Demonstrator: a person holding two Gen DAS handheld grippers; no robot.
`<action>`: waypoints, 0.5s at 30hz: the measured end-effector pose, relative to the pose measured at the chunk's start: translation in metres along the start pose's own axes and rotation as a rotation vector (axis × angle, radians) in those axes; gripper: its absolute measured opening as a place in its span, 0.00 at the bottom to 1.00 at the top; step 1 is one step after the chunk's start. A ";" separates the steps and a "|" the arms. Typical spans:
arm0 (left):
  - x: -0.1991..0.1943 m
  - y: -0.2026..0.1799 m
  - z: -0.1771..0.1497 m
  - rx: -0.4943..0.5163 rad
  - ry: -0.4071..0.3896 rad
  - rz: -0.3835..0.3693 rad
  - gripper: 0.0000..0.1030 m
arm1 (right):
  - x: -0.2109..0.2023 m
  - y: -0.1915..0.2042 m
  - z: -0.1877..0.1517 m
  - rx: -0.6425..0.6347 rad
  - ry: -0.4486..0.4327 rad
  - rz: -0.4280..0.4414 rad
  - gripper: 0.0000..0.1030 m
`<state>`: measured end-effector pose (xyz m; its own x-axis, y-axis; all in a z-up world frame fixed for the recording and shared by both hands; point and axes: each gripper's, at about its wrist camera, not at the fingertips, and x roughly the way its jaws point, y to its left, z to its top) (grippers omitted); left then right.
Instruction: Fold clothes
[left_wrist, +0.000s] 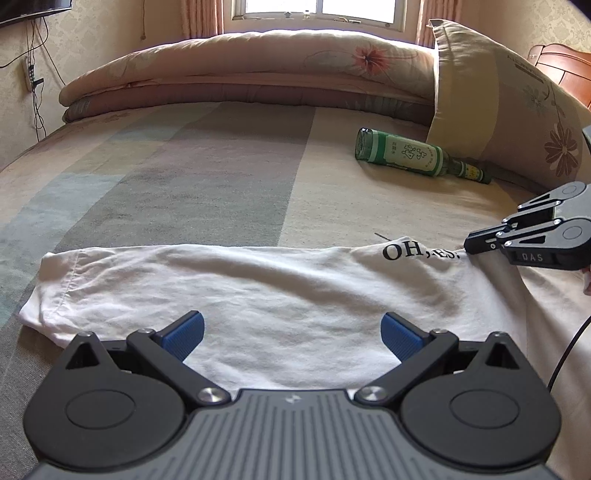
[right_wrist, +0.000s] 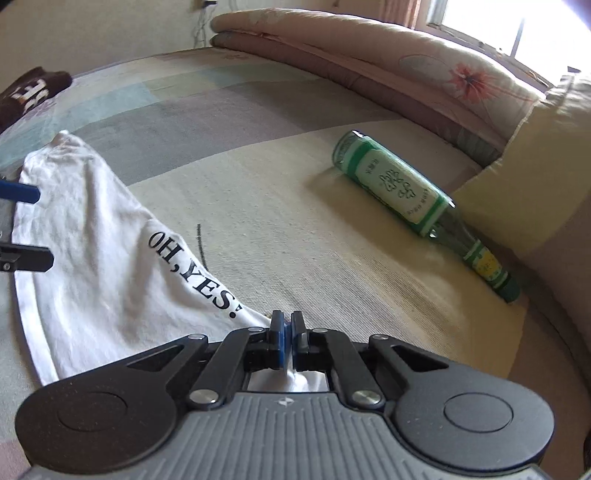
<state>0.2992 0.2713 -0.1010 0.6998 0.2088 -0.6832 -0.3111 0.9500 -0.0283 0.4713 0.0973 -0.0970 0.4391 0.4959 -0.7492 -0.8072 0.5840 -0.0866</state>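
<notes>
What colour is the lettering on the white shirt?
Black lettering on the white shirt, clearest in the right wrist view.

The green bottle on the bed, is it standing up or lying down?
Lying down: the green bottle rests on its side on the bed, neck toward the pillow.

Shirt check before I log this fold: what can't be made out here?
- Shirt: near edge hidden by the left gripper, left wrist view.
- Pinched cloth: mostly hidden inside the shut right gripper, right wrist view.
- Dark garment: cut off by the frame edge.
</notes>
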 end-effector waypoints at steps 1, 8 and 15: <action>0.000 0.001 0.000 -0.005 0.000 0.006 0.99 | -0.003 0.001 0.001 0.011 -0.007 -0.024 0.09; -0.006 0.017 0.004 -0.037 -0.006 0.095 0.99 | -0.018 0.042 0.018 0.084 -0.010 0.098 0.16; -0.012 0.036 0.007 -0.097 -0.028 0.093 0.99 | 0.028 0.067 0.033 0.171 -0.006 0.074 0.18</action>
<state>0.2839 0.3041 -0.0885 0.6822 0.3031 -0.6654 -0.4358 0.8993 -0.0372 0.4425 0.1713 -0.1018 0.3840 0.5450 -0.7454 -0.7587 0.6463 0.0816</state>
